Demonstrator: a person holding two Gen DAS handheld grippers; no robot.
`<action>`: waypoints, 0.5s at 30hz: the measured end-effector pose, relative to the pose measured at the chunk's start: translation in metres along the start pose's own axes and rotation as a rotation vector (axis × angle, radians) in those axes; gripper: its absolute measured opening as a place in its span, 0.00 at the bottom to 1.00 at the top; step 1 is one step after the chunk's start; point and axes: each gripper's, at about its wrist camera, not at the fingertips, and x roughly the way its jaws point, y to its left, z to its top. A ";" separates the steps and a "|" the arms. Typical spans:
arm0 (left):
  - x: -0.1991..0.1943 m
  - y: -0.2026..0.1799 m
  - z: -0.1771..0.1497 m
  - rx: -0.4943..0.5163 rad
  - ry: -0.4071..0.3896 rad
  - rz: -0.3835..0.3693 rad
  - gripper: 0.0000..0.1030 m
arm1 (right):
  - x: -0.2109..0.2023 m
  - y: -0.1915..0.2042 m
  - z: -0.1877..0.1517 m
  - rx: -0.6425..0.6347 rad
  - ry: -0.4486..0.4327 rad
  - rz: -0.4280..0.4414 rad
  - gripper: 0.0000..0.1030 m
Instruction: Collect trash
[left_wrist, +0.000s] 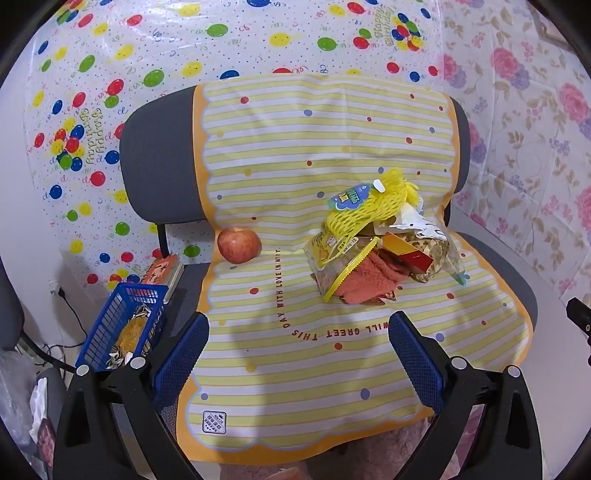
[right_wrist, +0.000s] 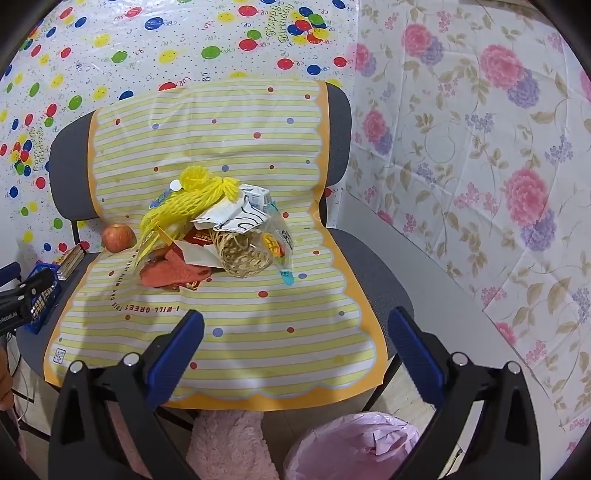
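Home room corner w/ party decor: grey office chair (left_wrist: 155, 147) under a yellow striped plastic sheet (left_wrist: 295, 350), balloon "Happy Birthday" wall covering (left_wrist: 110, 74), floral wall covering (right_wrist: 480, 147), pink-lined waste bin (right_wrist: 351, 450) on floor, blue basket (left_wrist: 122, 325) beside chair.

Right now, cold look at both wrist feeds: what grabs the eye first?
The trash pile in the middle of the striped yellow cloth over the chair, topped by a bright yellow mesh net. A lone red apple sits apart to its left on the seat. Below the seat's front edge, a pink-lined bin shows in the right wrist view; both the left gripper and right gripper hang open, holding nothing.
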 end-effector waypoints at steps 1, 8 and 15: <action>0.000 0.000 0.001 0.001 0.002 0.002 0.94 | 0.000 -0.002 0.001 0.004 0.002 0.001 0.94; -0.001 0.000 0.002 -0.005 0.004 0.007 0.94 | 0.002 -0.002 0.002 0.001 0.003 0.002 0.94; -0.002 0.001 0.002 -0.007 0.004 0.010 0.94 | 0.002 0.006 0.004 -0.005 -0.002 -0.002 0.94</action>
